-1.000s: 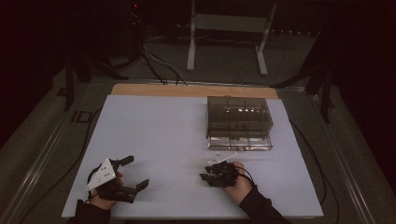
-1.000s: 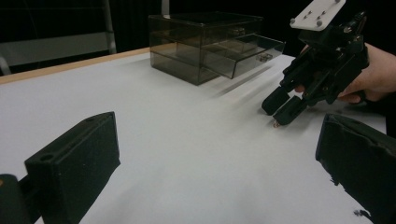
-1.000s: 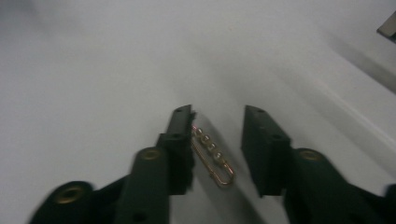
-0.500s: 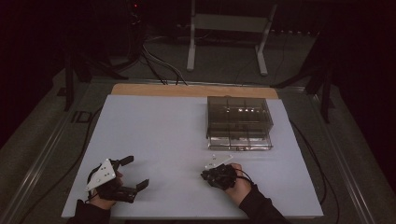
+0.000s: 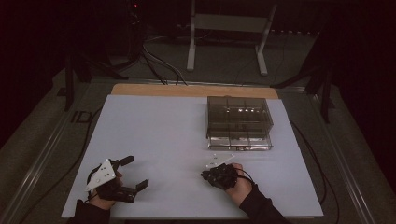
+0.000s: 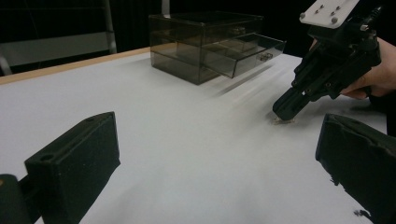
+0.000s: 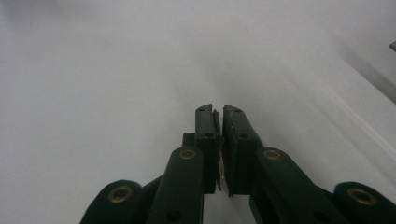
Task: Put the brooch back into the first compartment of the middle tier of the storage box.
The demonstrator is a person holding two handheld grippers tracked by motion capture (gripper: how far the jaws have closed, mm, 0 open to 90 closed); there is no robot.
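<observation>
A smoky see-through drawer chest stands at the back right of the white table; its bottom drawer is pulled partly out. My right gripper lies low in front of the chest, tip on the table. In the right gripper view its jaws are pressed together on a small thin object with a brassy edge. A small tan speck lies under that tip in the left gripper view. My left gripper rests at the near left, jaws wide apart, nothing between them.
A wooden strip runs along the table's far edge. Beyond it a white metal stand and cables sit on the dark floor. A cable trails off the table's right side.
My right gripper has edged slightly toward the near edge. The left gripper has stayed where it was.
</observation>
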